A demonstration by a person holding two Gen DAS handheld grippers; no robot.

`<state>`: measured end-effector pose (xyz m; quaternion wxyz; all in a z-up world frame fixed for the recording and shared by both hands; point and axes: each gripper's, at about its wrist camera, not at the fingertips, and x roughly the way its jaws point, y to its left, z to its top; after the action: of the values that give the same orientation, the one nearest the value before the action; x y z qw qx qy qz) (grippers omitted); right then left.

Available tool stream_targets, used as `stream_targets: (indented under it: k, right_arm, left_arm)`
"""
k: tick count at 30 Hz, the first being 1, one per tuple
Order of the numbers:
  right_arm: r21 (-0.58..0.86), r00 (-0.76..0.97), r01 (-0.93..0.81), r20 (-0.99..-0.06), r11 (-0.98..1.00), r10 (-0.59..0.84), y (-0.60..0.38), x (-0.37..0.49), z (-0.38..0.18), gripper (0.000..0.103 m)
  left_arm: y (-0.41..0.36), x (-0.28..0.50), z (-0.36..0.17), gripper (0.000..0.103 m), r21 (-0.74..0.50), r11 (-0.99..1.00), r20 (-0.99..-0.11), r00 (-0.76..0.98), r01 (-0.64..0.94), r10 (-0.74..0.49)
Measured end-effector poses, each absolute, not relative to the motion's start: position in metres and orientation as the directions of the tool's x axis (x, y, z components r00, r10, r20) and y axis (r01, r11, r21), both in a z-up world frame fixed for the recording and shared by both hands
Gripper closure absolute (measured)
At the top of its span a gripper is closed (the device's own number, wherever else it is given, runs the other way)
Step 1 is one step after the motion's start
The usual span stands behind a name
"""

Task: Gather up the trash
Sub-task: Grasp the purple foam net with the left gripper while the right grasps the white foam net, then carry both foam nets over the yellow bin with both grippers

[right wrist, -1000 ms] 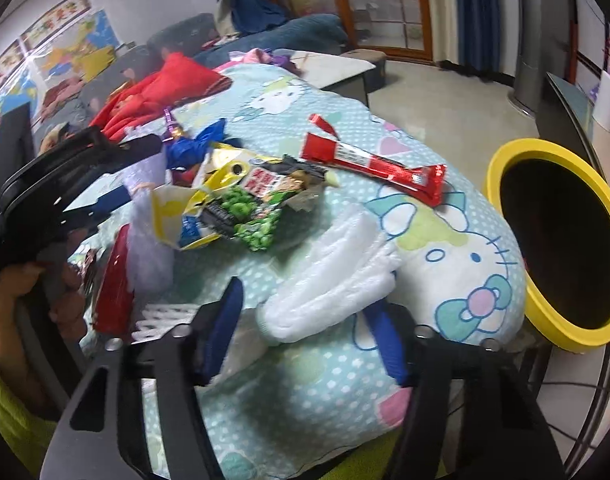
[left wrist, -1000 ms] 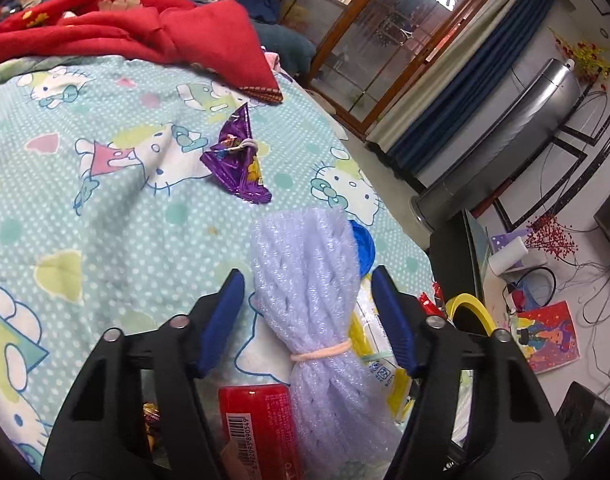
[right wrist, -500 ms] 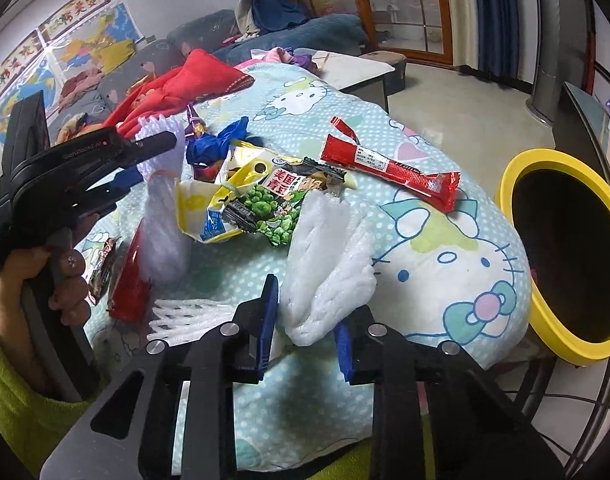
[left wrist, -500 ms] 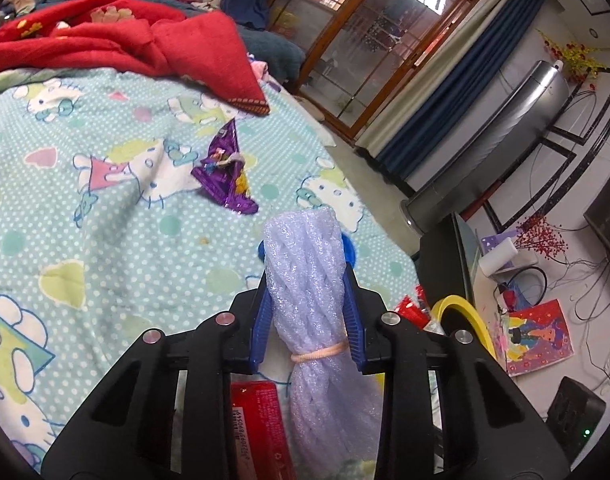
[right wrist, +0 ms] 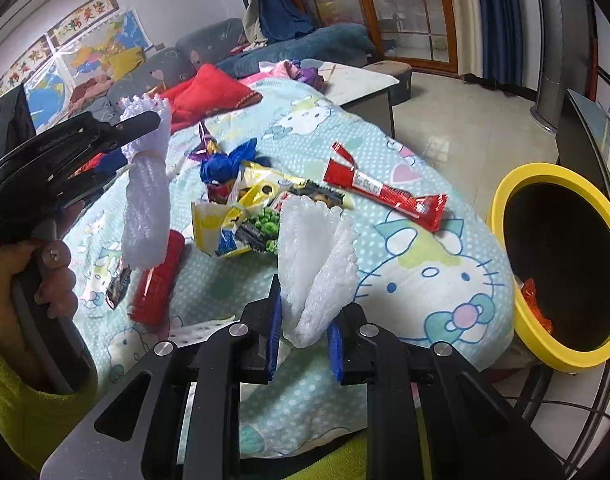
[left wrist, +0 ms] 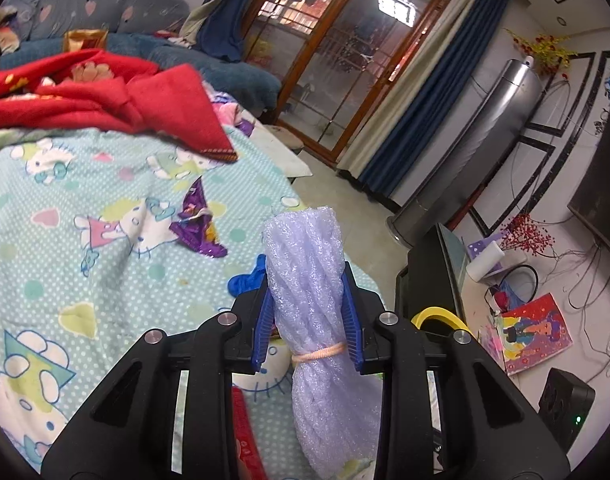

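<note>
My left gripper (left wrist: 307, 320) is shut on a rolled foam net sleeve (left wrist: 317, 320) tied with a rubber band, held above the bed; it also shows in the right wrist view (right wrist: 145, 184). My right gripper (right wrist: 303, 338) is shut on a white foam net (right wrist: 313, 264), lifted off the bed. A yellow-rimmed black bin (right wrist: 561, 264) stands to the right of the bed, with some red trash inside. On the bed lie a long red wrapper (right wrist: 385, 196), a pea snack bag (right wrist: 261, 220), a yellow packet (right wrist: 213, 228), a blue wrapper (right wrist: 225, 164), a purple wrapper (left wrist: 197, 220) and a red can (right wrist: 157, 276).
A Hello Kitty sheet (left wrist: 85, 240) covers the bed, with a red blanket (left wrist: 105, 100) at its far end. Another white foam net (right wrist: 201, 330) lies by my right gripper. A black cabinet (left wrist: 429, 276) and a tall silver tower (left wrist: 465, 148) stand beyond the bed's edge.
Both grippers closed on their foam nets and lifted them off the bed. The left one rose and tilted up; the right one raised its net upright.
</note>
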<state>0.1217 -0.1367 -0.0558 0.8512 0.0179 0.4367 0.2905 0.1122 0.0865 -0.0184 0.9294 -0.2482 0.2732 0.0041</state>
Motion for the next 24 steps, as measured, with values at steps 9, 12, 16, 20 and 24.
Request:
stream_targets:
  k: [9,12,16,20,24]
  right_arm:
    - [0.297,0.516,-0.47,-0.671,0.831,0.532,-0.158,0.126,-0.027,0.084]
    - [0.292,0.549,-0.462,-0.647,0.837,0.529,-0.168,0.127,-0.017,0.084]
    - [0.295,0.586,-0.44,-0.621,0.848,0.52,-0.183,0.131,-0.008,0.084]
    - [0.302,0.621,-0.405,-0.601,0.863,0.503,-0.199,0.138,-0.002,0.084]
    - [0.312,0.653,-0.368,-0.584,0.876,0.482,-0.217,0.144,0.002,0.084]
  left_arm:
    - [0.066,0.103,0.007,0.08,-0.418,0.905,-0.464,0.875,-0.079,-0.138]
    - [0.059,0.103,0.012,0.08,-0.406,0.912,-0.452,0.881,-0.062,-0.142]
    - [0.048,0.103,0.016,0.08,-0.393,0.919,-0.442,0.883,-0.035,-0.156]
    - [0.037,0.103,0.019,0.08,-0.379,0.925,-0.437,0.883,-0.009,-0.17]
    - [0.026,0.103,0.02,0.08,-0.368,0.93,-0.432,0.882,0.017,-0.187]
